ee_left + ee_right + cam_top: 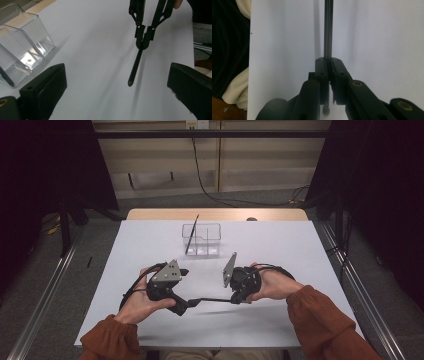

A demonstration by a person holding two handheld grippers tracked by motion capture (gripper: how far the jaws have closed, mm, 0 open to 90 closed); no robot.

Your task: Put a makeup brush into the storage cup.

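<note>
right gripper (231, 299): jaws clamped on black rod (135, 67), rod poking out level toward the left gripper, just above the table | left gripper (186, 306): jaws wide apart, nothing between, rod tip near them | clear box (201, 239): farther back on white table (280, 245), another dark stick (192, 234) leaning in it
</note>
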